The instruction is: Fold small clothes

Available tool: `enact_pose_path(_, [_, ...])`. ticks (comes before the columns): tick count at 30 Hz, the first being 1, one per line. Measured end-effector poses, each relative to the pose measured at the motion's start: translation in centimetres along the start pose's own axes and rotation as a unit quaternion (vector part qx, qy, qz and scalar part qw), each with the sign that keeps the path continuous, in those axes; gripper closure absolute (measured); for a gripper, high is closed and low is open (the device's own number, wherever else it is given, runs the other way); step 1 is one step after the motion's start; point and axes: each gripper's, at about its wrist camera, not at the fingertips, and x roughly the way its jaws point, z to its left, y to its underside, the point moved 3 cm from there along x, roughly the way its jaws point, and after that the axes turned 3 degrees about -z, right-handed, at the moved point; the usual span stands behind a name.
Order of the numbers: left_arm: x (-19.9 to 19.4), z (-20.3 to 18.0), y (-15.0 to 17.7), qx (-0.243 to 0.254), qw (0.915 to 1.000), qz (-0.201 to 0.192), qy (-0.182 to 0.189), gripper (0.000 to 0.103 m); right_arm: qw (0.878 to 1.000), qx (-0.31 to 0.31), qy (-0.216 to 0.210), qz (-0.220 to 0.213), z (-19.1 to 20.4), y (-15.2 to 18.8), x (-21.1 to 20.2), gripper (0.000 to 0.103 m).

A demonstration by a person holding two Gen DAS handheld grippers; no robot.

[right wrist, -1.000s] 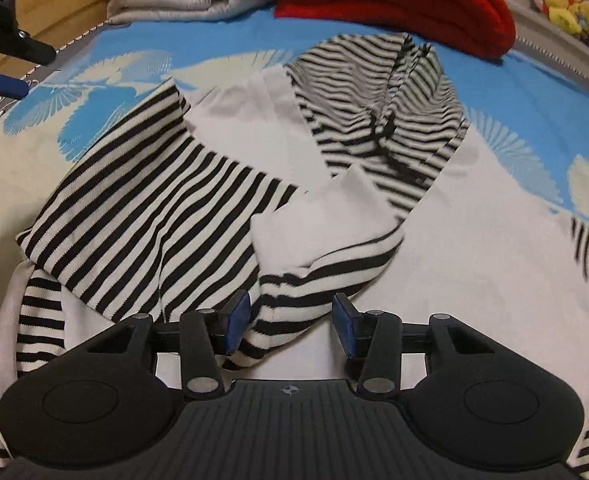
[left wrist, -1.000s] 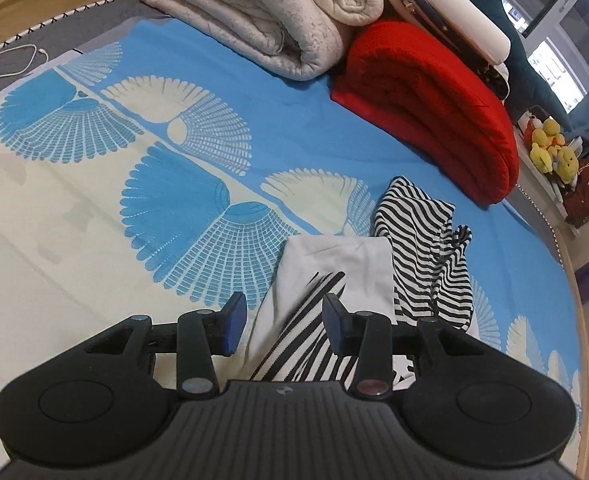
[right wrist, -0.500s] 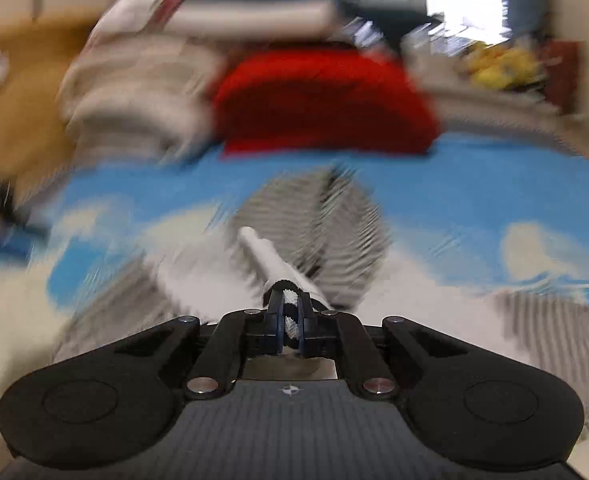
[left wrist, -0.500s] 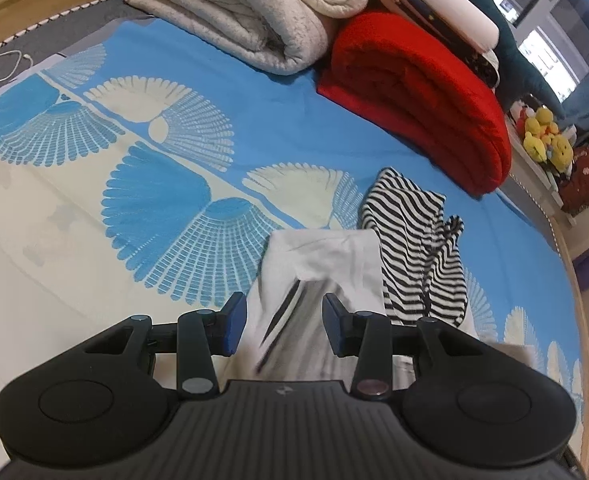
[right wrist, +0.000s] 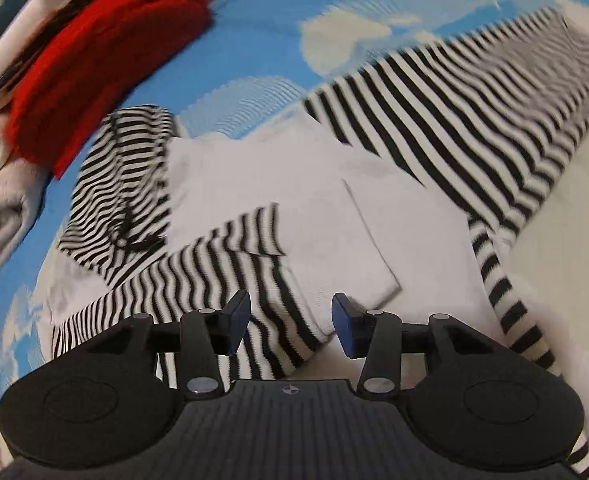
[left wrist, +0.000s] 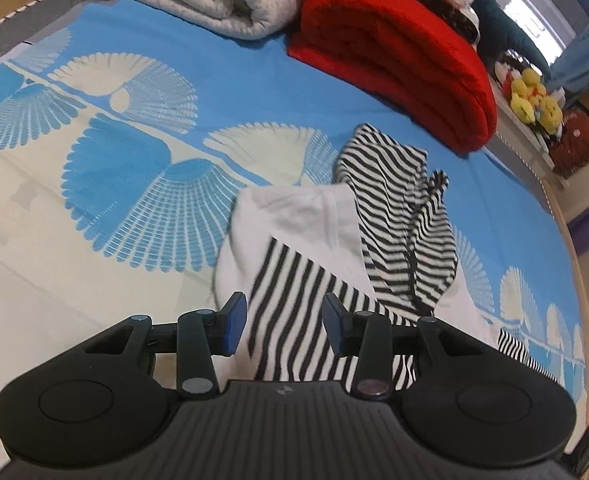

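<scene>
Striped black-and-white cloth over a plain white body: the small hooded top (right wrist: 262,184) lies spread on the blue-and-cream patterned bed cover (left wrist: 126,168), its hood toward the far edge where the folded red blanket (left wrist: 394,52) and the grey quilt (left wrist: 214,4) are stacked. One striped sleeve (right wrist: 214,256) is laid across the white chest, which I take as the first fold, bringing the arm in so the body can later be doubled over. The other sleeve (right wrist: 474,92) is stretched out toward the side of the bed, not folded in.

The right gripper (right wrist: 290,320) hangs just above the folded sleeve near its cuff. Its jaws have just been opening and stand apart, with the cuff below the gap and nothing pinched, so the sleeve looks dropped in place. This view is smeared, so whether a pad brushes the cloth I cannot tell.

The left gripper (left wrist: 284,324) is over the near side of the garment, jaws apart and empty, with striped fabric showing through the gap below it.
</scene>
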Motion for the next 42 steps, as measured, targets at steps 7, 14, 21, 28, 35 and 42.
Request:
enact_pose_path(7, [1.6, -3.6, 3.0, 0.082, 0.9958, 0.038, 0.020, 0.058, 0.999, 0.042, 0.002, 0.002, -1.1, -0.9, 1.1, 0.103])
enact_pose_path(14, [4.9, -4.4, 7.3, 0.163, 0.9815, 0.098, 0.021, 0.058, 0.998, 0.004, -0.013, -0.063, -0.5, -3.1, -1.3, 0.100])
enact_pose_path(21, [8.0, -2.5, 10.4, 0.241, 0.9575, 0.151, -0.049, 0.059, 0.999, 0.023, 0.024, 0.017, -2.0, -2.4, 0.9, 0.057])
enact_pose_path(28, [6.0, -4.3, 9.2, 0.244, 0.9636, 0.110, -0.013, 0.059, 0.999, -0.036, 0.036, 0.015, -0.8, -1.7, 1.2, 0.103])
enact_pose_path(35, [6.2, -5.9, 9.3, 0.239, 0.9650, 0.108, -0.004, 0.058, 0.989, -0.120, 0.036, -0.081, 2.1, -2.7, -1.9, 0.103])
enact_pose_path(42, [6.4, -4.7, 9.0, 0.235, 0.9662, 0.105, -0.017, 0.058, 0.995, -0.079, 0.052, 0.017, -0.4, -2.0, 1.6, 0.076])
